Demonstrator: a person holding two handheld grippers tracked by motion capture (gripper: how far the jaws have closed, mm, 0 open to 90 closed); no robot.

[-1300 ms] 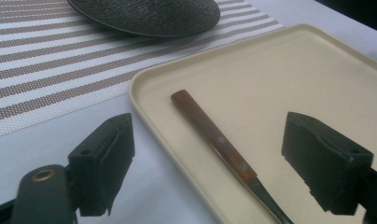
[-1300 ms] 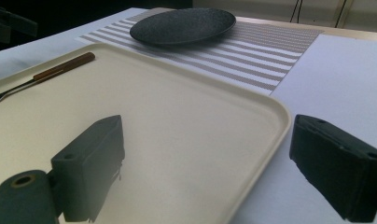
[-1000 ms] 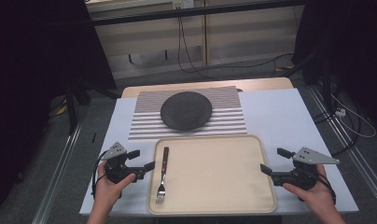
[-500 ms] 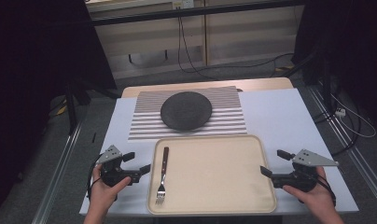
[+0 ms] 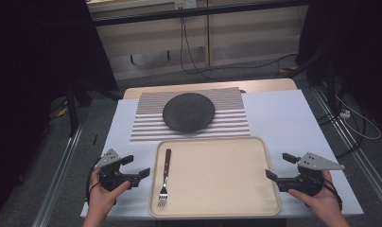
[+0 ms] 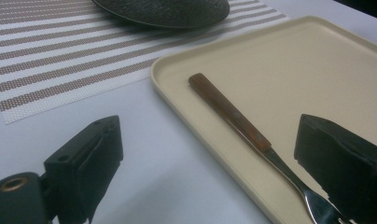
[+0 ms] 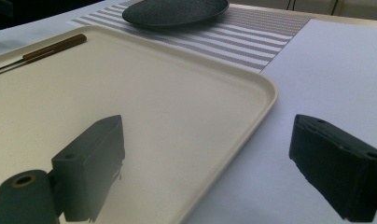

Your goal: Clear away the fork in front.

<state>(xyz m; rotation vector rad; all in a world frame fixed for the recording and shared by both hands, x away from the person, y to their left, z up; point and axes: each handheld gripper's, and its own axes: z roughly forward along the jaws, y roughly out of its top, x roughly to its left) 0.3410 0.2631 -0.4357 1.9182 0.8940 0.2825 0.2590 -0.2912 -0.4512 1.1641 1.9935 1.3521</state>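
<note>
A beige tray (image 5: 217, 189) lies at the table's near edge, and a fork (image 5: 164, 177) with a brown handle rests along its left side, tines toward me. Left of the tray my left gripper (image 5: 136, 166) is open and holds nothing. In the left gripper view its jaws stand on either side of the tray's left rim, with the fork (image 6: 228, 112) lying ahead between them. Right of the tray my right gripper (image 5: 279, 166) is also open and holds nothing. In the right gripper view the tray's corner (image 7: 154, 93) lies between its jaws.
A dark round plate (image 5: 188, 112) sits on a striped placemat (image 5: 146, 123) beyond the tray. A white cloth (image 5: 283, 118) covers the table. Cables run across the floor behind and to the right of the table.
Both grippers have drifted slightly toward the table's near edge. The fork, tray and plate have not moved.
</note>
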